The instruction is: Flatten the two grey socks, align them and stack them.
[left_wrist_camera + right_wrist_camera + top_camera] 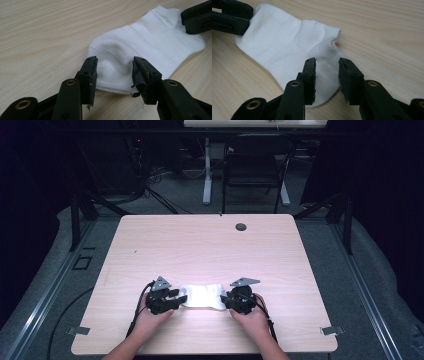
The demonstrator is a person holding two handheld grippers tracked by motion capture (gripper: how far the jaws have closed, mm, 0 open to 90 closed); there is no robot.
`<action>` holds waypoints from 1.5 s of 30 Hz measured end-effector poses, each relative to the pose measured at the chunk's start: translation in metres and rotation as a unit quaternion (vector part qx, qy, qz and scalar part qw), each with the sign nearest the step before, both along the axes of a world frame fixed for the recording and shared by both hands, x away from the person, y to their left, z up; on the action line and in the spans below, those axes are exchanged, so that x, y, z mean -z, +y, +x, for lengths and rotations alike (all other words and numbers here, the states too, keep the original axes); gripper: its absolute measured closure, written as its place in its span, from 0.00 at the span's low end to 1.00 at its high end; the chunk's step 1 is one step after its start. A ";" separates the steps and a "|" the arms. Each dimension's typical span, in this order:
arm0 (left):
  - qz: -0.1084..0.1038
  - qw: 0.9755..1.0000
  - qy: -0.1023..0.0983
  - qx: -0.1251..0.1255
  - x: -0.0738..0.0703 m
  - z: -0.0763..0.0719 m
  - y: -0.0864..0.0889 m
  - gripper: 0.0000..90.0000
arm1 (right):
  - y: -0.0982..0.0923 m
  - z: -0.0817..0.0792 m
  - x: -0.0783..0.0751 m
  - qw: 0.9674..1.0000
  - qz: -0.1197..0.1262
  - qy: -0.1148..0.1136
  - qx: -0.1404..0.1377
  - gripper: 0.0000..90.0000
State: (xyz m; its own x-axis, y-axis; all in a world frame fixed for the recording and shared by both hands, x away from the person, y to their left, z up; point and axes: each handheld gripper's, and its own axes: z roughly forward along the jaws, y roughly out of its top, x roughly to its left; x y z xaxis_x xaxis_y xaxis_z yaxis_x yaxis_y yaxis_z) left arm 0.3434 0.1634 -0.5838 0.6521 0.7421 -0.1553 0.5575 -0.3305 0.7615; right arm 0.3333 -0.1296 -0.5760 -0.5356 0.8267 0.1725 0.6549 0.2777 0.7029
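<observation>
Two grippers on one white sock [204, 296], near edge of the table [200, 245], roughly 6 o'clock on the tabletop in the high view.

Left gripper [176, 299]: at the sock's 9 o'clock end, pointing toward 3 o'clock, left hand [150, 317] behind it. In the left gripper view, sock [147, 52] runs from between the black fingers [90, 75] off to 1 o'clock. Fingers spread, one either side of the sock's near end, gaps visible, not pinching the fabric. Torn padding hangs off the right-side finger.

Sock: lies flat, long axis 9-to-3, slightly rumpled in the middle.

Right gripper [226, 300]: at the sock's 3 o'clock end, pointing toward 9 o'clock, right hand [252, 317] behind it. In the right gripper view, sock [287, 50] stretches off to 10 o'clock, where the other gripper sits at its far end. Fingers [310, 75] spread with the sock's rounded end lying between them, pads off the cloth, no pinch.

Past the table at 12 o'clock: a dark chair [255, 165] on the floor.
</observation>
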 end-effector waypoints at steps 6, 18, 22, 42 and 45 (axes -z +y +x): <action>-0.004 1.000 -0.007 0.002 -0.009 -0.002 0.001 0.55 | -0.004 -0.003 -0.007 1.000 0.006 -0.021 0.007 0.72; -0.025 0.999 -0.027 0.001 -0.036 -0.015 0.018 0.53 | -0.016 -0.020 -0.037 0.996 0.019 -0.089 0.007 0.64; -0.028 0.999 -0.034 0.002 -0.041 -0.023 0.026 0.53 | -0.022 -0.030 -0.042 0.994 0.021 -0.108 -0.002 0.61; -0.005 1.000 -0.024 0.013 -0.036 -0.056 0.054 0.52 | -0.036 -0.068 -0.033 0.996 0.006 -0.088 -0.005 0.45; 0.003 1.000 -0.029 0.011 -0.034 -0.056 0.058 0.51 | -0.037 -0.068 -0.029 0.997 -0.001 -0.080 -0.004 0.42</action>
